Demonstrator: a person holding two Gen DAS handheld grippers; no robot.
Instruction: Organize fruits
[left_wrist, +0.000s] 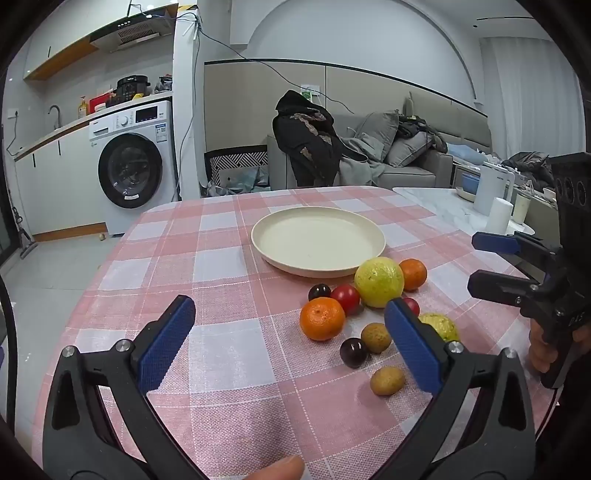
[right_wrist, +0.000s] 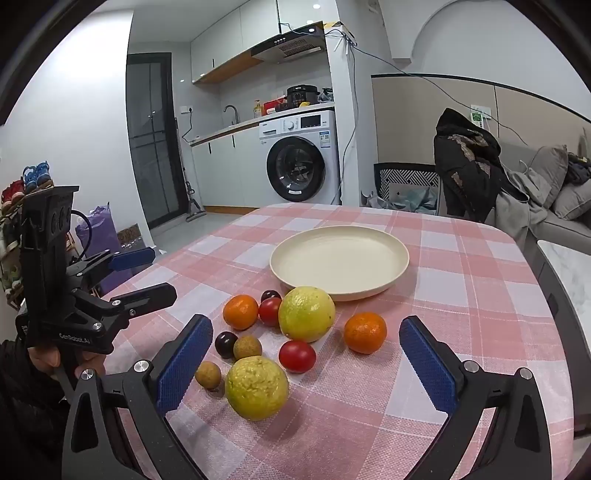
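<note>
A: Nearest the right wrist camera sits a yellow-green guava (right_wrist: 256, 387). How many fruits?

B: Ten on the counter (right_wrist: 461, 266): two guavas, two mandarins (right_wrist: 365, 332), two red tomatoes (right_wrist: 297, 356), two dark plums (right_wrist: 225, 344), two brown longans (right_wrist: 208, 374). One cream plate (right_wrist: 400, 264) lies just behind them.

A: The tongs?

B: Left tongs (left_wrist: 290, 341) and right tongs (right_wrist: 306, 363) are both spread wide, holding nothing, above the counter.

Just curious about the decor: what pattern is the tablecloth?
The tablecloth is a pink and white check, clearest in the right wrist view.
</note>
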